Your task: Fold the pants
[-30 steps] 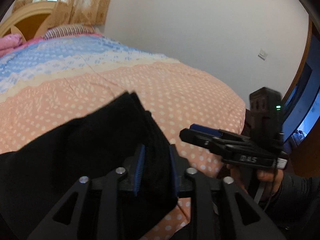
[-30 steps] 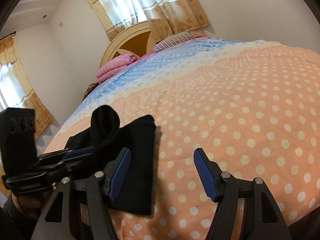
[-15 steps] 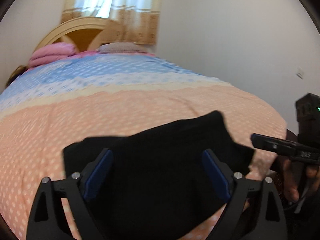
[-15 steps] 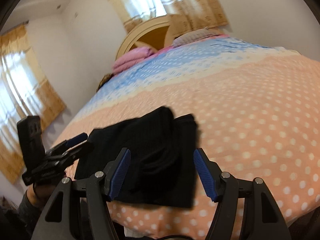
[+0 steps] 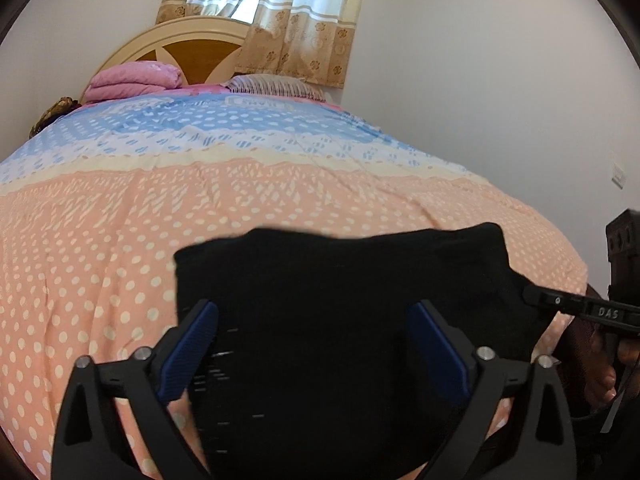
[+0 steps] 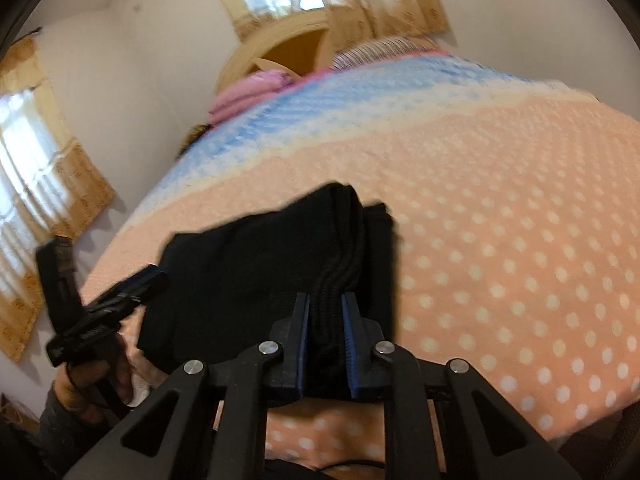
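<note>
The black pants [image 5: 340, 300] lie folded in a compact stack near the foot edge of the bed. My left gripper [image 5: 314, 350] is open, its blue pads wide apart over the pants, holding nothing. My right gripper [image 6: 325, 344] is shut on the thick folded right edge of the pants [image 6: 280, 264], with layers of cloth pinched between the pads. The right gripper's tip [image 5: 560, 304] shows at the pants' right corner in the left wrist view. The left gripper [image 6: 132, 292] shows at the pants' left side in the right wrist view.
The bed has a peach polka-dot and blue quilt [image 5: 200, 200]. A pink folded blanket [image 5: 136, 80] and striped pillow [image 5: 272, 84] lie by the wooden headboard [image 5: 192, 44]. A white wall stands to the right. Curtained windows are behind and left.
My left gripper let go of the pants, opened wide and drew back over them. My right gripper moved in from open and closed on the folded right edge.
</note>
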{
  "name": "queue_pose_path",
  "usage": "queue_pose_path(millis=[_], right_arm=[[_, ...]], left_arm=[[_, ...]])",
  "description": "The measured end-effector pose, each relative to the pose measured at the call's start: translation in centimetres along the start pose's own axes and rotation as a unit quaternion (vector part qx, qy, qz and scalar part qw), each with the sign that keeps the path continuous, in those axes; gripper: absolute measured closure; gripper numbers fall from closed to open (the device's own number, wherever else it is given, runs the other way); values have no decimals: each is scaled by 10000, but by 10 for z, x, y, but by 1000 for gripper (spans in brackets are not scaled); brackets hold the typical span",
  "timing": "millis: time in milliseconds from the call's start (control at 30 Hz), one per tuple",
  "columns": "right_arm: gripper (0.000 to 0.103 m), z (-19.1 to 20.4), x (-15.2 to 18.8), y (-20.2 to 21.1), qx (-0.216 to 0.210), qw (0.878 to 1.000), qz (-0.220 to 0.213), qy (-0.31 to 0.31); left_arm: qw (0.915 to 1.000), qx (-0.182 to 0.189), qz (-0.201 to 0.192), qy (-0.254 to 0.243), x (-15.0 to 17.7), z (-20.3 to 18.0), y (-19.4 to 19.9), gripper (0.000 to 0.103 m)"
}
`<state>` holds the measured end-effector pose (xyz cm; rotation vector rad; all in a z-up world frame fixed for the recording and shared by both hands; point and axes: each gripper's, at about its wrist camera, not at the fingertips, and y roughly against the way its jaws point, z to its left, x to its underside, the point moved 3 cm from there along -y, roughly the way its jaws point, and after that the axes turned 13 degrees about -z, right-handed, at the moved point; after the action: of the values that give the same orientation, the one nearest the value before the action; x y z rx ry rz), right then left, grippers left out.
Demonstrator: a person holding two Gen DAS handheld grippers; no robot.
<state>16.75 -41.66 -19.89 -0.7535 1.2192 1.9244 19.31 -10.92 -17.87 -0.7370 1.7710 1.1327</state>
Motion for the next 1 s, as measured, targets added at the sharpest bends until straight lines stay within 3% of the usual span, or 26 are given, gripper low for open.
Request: queue_pose_path(millis=[167,300,367,500,633,700,833,1000], right_arm=[[84,-10,6,-5,-22,9998,126,-121],[54,-7,-8,4,331,9993,-67,157],[51,1,-20,5,286,9989,-277,260],[46,15,-44,-18,181,9985,-298,420],[49,12,-44,-47,88,9997,16,216],[71,5,-40,-52,192,9997,50,131],[85,-4,-37,-49,173,9998,-43,-56],[87,-8,-34,-51,258,9996,-58,119]], left_arm=[[9996,-115,207,-129,13,2,-8,1],[9997,-125,194,-83,13,5,-8,1],[9997,-123,198,-66,12,6,-10,1],[9997,-127,205,-80,12,5,-10,1],[9996,-125,229,-77,13,4,-10,1],[9996,-115,236,-83,13,4,-10,0],[9996,-87,243,-75,15,4,-10,0],[9995,-94,271,-148,16,2,-11,0]])
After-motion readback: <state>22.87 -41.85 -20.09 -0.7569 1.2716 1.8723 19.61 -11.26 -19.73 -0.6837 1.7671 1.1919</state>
